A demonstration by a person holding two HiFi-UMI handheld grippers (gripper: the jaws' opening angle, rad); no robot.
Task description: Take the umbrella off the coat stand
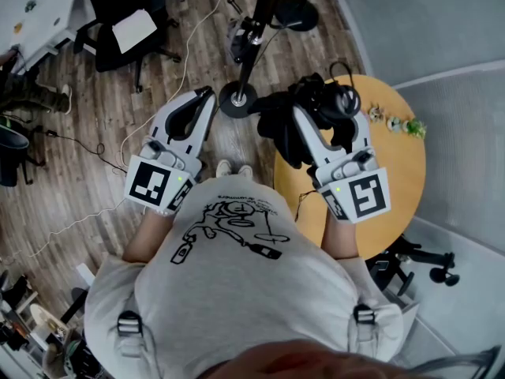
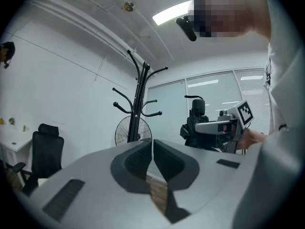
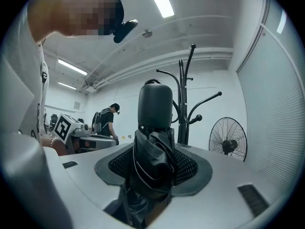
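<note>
Already the folded black umbrella (image 3: 153,142) is clamped between the pads of the right gripper (image 3: 153,168), its rounded end rising above the jaws. The coat stand (image 3: 183,109) is beyond the tips and seemingly not touching it. The left gripper (image 2: 152,159) is empty, jaws pressed together, with the stand ahead of it. I judge the lift-off nearly done; the next move calls for drawing the umbrella clear of the hooks.

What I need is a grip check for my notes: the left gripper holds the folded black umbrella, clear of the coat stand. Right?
No, the right gripper holds the folded black umbrella, clear of the coat stand. The right gripper view shows it clamped between those jaws; the left gripper is shut and empty.
</note>
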